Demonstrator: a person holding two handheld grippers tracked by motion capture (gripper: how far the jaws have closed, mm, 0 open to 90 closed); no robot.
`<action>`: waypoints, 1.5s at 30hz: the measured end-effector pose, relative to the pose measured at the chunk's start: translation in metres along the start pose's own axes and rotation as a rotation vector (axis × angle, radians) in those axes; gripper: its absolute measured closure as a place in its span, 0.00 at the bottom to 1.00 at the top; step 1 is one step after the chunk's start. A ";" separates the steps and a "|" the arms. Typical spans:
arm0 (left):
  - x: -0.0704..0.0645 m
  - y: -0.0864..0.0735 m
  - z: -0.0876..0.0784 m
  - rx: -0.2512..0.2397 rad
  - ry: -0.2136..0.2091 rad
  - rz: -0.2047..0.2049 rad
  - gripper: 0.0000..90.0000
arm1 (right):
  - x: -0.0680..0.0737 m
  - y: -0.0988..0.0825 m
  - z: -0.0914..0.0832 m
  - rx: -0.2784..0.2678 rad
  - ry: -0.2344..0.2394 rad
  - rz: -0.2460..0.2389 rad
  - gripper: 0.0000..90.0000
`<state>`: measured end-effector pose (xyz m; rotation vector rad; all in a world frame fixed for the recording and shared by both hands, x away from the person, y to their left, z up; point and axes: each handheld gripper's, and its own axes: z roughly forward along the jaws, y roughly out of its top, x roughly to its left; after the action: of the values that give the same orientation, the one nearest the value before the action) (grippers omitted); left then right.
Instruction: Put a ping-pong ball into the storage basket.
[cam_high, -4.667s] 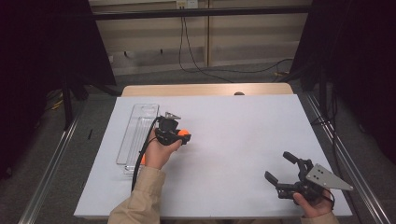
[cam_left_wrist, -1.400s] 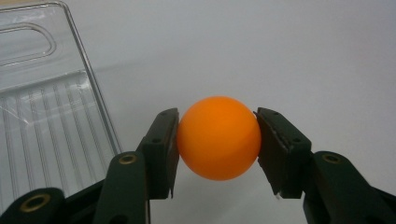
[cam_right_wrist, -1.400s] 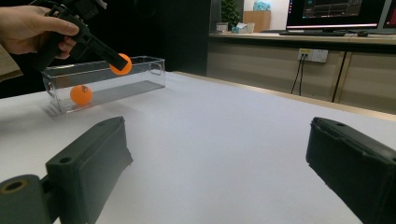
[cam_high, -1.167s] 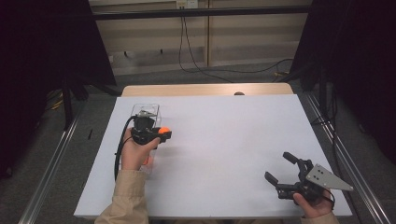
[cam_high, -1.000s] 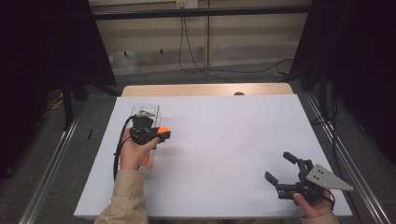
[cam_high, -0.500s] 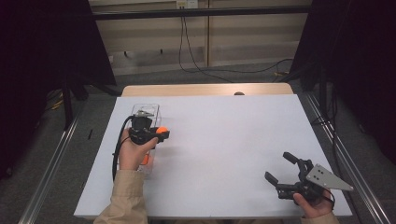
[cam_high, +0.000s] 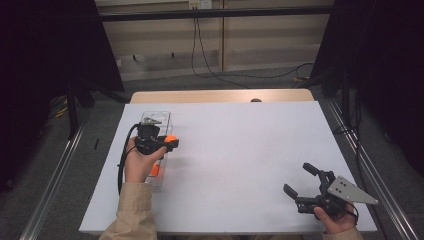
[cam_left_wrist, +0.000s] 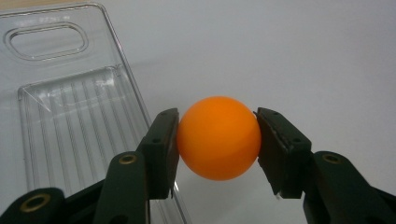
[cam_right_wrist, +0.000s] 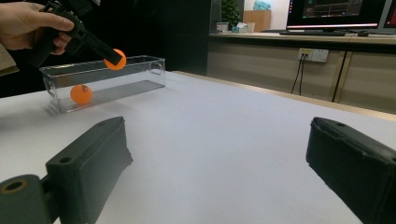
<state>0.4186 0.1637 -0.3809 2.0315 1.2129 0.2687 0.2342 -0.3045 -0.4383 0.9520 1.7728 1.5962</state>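
The left gripper (cam_left_wrist: 217, 140) holds the ball (cam_left_wrist: 218, 138) between its fingers, seemingly just over the tray's (cam_left_wrist: 60, 121) right wall. The right gripper (cam_high: 306, 181) rests wide open, well apart.

Ball (cam_left_wrist: 218, 138) centre frame in the left gripper view: plain orange, between black jaws. Bin (cam_left_wrist: 70, 121) upper left: clear plastic, ribbed floor. Second orange ball (cam_right_wrist: 81, 94) inside it (left of the right gripper view). Table (cam_high: 240, 150): white sheet. Sleeve (cam_high: 131, 212) lower left: tan.
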 end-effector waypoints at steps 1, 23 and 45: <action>0.000 0.000 0.000 -0.002 -0.001 -0.001 0.57 | 0.000 0.000 0.000 0.000 0.000 0.000 0.05; 0.006 -0.001 -0.006 0.002 0.010 -0.009 0.57 | 0.000 0.000 0.000 0.002 -0.001 -0.002 0.05; 0.012 -0.003 -0.010 -0.003 0.018 -0.019 0.57 | 0.000 0.000 0.000 0.001 -0.001 -0.001 0.05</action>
<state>0.4176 0.1789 -0.3777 2.0174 1.2415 0.2800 0.2339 -0.3044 -0.4384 0.9515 1.7731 1.5946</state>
